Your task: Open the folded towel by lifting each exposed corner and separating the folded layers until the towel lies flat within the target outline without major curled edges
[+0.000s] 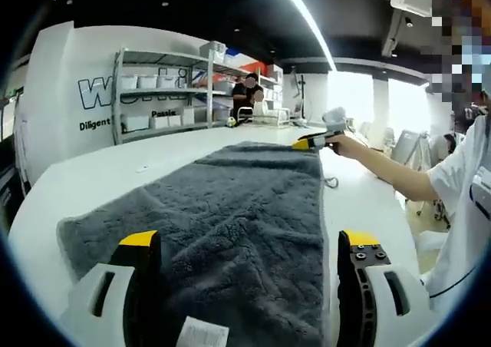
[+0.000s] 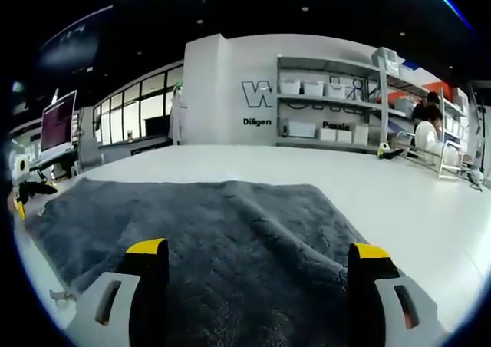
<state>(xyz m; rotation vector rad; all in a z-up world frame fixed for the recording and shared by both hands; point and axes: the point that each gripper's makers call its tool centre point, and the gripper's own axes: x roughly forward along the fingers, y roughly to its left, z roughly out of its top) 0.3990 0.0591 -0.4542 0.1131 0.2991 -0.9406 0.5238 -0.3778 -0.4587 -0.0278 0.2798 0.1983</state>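
The grey towel (image 1: 230, 224) lies spread out on the white table (image 1: 100, 178), its plush surface rumpled with soft ridges but opened to a single broad sheet. In the left gripper view it runs from the near edge away toward the far right corner, and a white label (image 1: 202, 333) shows at its near edge between the jaws. A small loop of cord (image 1: 331, 181) hangs off its right edge onto the table.

The left gripper (image 1: 249, 243) stands over the near end of the towel, its yellow-tipped jaws wide apart with cloth visible between them; it grips nothing. The right gripper (image 1: 316, 141) shows at the far right corner of the towel in that same view, held in a person's hand (image 1: 347, 145) with a white sleeve (image 1: 460, 178) behind it. Its tip sits at the towel's corner, but whether it pinches the cloth there is too small to tell.

In the right gripper view, the right gripper (image 2: 257, 259) has its jaws spread wide above the towel (image 2: 199, 232), nothing between them but the grey pile below. The left gripper (image 2: 27, 193) appears at the far left edge of the towel.

Beyond the table, metal shelves (image 2: 337, 101) with white bins stand against a lettered wall (image 2: 230, 86). A person (image 1: 247, 94) stands by the shelves. A monitor (image 2: 60, 120) sits at the left.
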